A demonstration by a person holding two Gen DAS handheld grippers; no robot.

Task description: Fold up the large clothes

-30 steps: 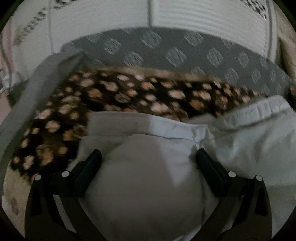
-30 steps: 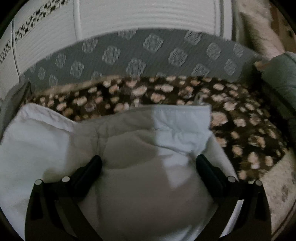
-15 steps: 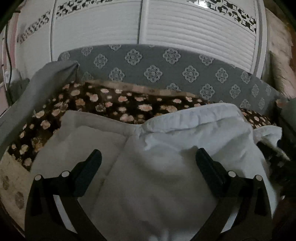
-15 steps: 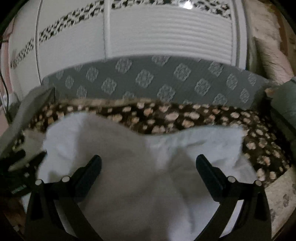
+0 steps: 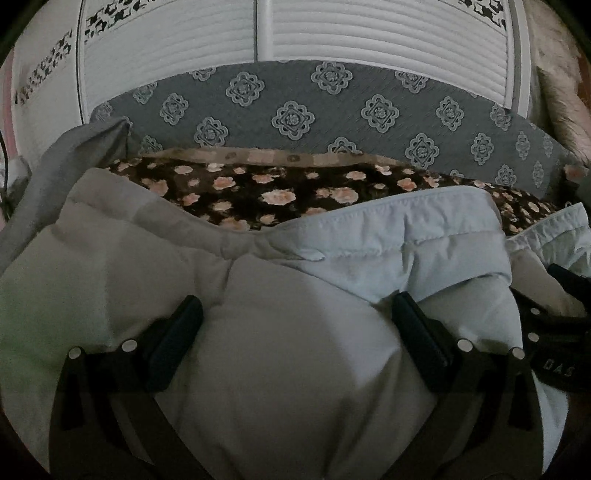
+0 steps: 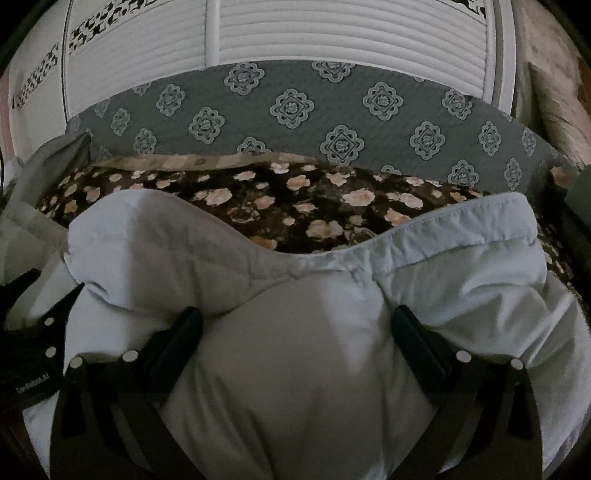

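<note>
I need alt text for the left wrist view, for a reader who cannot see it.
The left hand-held gripper, fingers wide apart, sits over a puffy white garment that bulges between them. Behind lie a dark floral blanket, a grey patterned headboard and white louvred doors; the right hand-held gripper shows at the right edge.

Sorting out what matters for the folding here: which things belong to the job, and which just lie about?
Job: white padded garment, left gripper, right gripper.
Lying about: floral blanket, grey patterned headboard, white slatted doors, grey cloth.
</note>
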